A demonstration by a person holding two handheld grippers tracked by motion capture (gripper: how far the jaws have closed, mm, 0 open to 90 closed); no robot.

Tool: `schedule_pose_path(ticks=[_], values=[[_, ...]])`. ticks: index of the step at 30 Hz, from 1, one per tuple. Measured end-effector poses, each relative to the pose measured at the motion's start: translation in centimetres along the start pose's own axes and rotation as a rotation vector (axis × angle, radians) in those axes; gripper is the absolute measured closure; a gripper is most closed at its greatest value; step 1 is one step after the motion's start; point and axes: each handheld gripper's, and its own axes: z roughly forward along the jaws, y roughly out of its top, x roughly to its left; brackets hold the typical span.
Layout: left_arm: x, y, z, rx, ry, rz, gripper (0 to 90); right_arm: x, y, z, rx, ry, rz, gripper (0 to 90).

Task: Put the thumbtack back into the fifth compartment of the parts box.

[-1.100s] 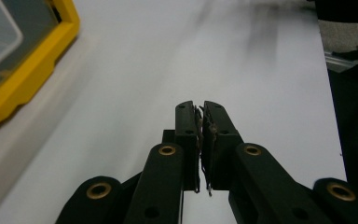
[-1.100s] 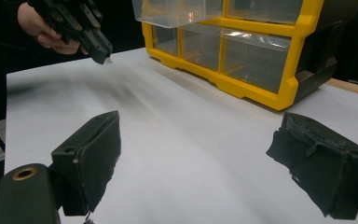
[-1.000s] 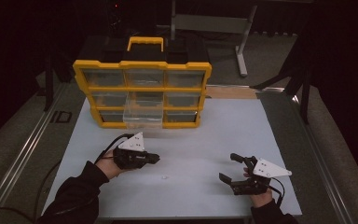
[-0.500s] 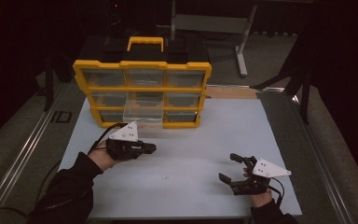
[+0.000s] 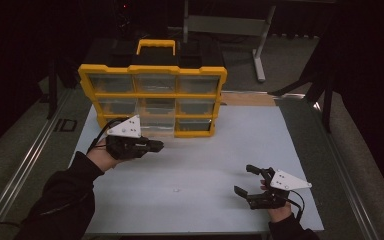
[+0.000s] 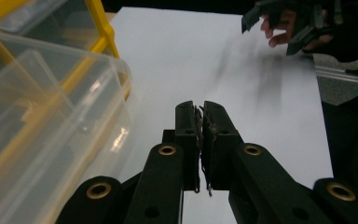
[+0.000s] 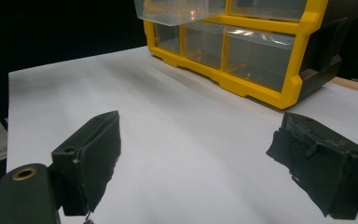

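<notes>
Dark surroundings frame a white table top [image 5: 215, 165], with a metal stand behind it in shadow; a yellow drawer cabinet [image 5: 152, 100] stands upright at the far left part of the surface, its black top carrying a yellow handle [image 5: 156, 46]; its long axis runs across the table, and its clear drawer fronts face the person's side. One clear drawer [image 5: 156, 126] in the bottom row, middle column, stands pulled partly out toward the near edge; in the left gripper view that drawer [image 6: 51, 126] lies just beside the jaws, on their left, apart from them.

Left gripper [image 5: 155, 146]: held in a dark-sleeved arm that enters from the lower left of the high view; the body lies roughly level, pointing across the table toward the right, just in front of the cabinet's bottom row; jaws pressed together with nothing but frayed pad material between them [image 6: 200, 135]; raised off the surface.

Right gripper [image 5: 250, 182]: low at the near right part of the table, well apart from the cabinet; jaws spread wide and empty, pointing up and left in the high view toward the cabinet; its own view shows the two pads [image 7: 98, 154] far apart, with the cabinet's bottom corner [image 7: 261, 60] beyond.
</notes>
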Motion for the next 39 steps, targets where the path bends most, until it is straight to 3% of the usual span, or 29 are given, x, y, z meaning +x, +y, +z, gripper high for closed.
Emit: schedule_pose_path(ticks=[12, 17, 30, 39], values=[[1.6, 1.7, -2.2, -0.039, 0.038, 0.001, 85.4, 0.0, 0.0, 0.0, 0.002, 0.001, 0.003, 13.7], [2.2, 2.3, -2.5, -0.035, 0.059, 0.007, 85.3, 0.0, 0.0, 0.1, 0.001, 0.001, -0.001, 13.7], [4.0, 4.3, -3.4, -0.096, 0.111, -0.019, 85.3, 0.0, 0.0, 0.1, 0.002, 0.003, 0.002, 13.7], [4.8, 3.6, -2.9, -0.19, 0.117, -0.092, 85.1, 0.0, 0.0, 0.0, -0.002, 0.003, 0.002, 13.7]])
